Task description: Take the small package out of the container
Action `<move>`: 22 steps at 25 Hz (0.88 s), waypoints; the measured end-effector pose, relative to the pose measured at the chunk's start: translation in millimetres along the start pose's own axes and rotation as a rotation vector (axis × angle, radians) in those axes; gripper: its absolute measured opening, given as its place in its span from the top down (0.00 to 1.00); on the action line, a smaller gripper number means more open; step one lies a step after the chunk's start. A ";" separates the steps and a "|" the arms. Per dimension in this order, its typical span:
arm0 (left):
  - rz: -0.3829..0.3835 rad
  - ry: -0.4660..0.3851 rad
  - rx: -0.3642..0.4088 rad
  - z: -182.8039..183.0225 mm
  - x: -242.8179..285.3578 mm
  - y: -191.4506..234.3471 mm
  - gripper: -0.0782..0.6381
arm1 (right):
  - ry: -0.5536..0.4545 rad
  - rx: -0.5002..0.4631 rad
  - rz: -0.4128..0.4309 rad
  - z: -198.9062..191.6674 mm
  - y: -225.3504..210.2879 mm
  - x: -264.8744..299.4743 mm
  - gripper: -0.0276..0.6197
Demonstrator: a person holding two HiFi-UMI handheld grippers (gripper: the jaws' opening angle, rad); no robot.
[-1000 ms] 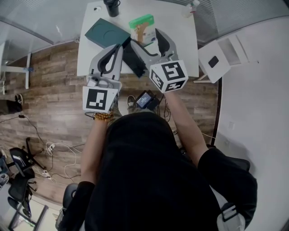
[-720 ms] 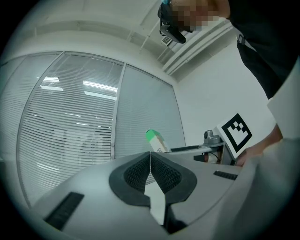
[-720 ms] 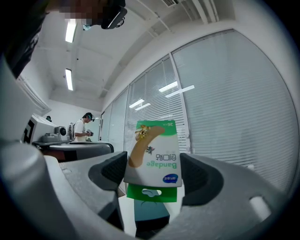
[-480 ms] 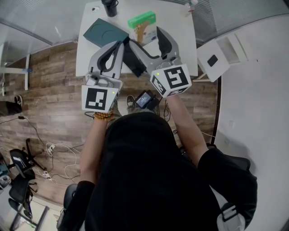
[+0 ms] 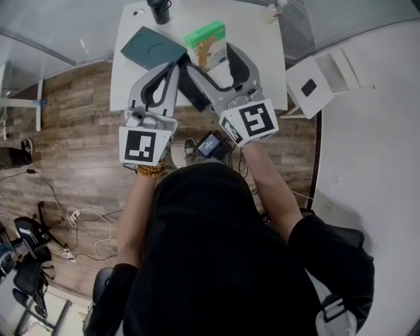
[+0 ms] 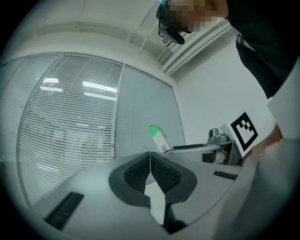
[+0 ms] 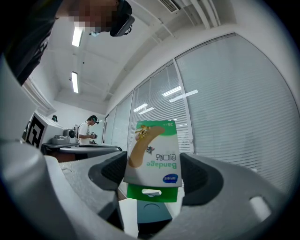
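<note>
The small package is a green and white bandage box (image 5: 206, 36) (image 7: 152, 154), held upright in the air between the pads of my right gripper (image 5: 212, 55) (image 7: 152, 174), which is shut on it. The left gripper view catches the same box (image 6: 158, 137) from the side. A dark green flat container (image 5: 154, 47) lies on the white table (image 5: 262, 65), left of the box, and shows below the box (image 7: 151, 212). My left gripper (image 5: 174, 65) (image 6: 150, 161) is shut, pads touching, with nothing between them. A black flat thing (image 5: 195, 86) lies between the two grippers.
A black cup (image 5: 162, 10) stands at the table's far edge and a small bottle (image 5: 279, 10) at its far right corner. A white side unit (image 5: 318, 82) stands to the right of the table. A person (image 7: 86, 132) stands far off in the room.
My right gripper has drawn back slightly toward me and tilted, with the bandage box still in its jaws. The left gripper has barely moved.
</note>
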State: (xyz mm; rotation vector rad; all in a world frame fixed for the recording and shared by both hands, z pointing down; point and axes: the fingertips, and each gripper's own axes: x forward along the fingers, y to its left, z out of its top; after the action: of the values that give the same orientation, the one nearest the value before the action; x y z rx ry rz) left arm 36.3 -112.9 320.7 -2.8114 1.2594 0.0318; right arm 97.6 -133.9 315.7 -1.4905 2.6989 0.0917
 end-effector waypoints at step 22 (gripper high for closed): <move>0.009 0.034 0.002 -23.0 -10.8 -19.7 0.89 | -0.007 0.001 0.007 -24.8 10.2 -33.1 0.42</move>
State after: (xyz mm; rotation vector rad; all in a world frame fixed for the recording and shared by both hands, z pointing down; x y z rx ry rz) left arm 43.7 -93.2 345.1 -2.8162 1.2783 -0.0172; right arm 106.1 -102.6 343.2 -1.4780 2.6988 0.0955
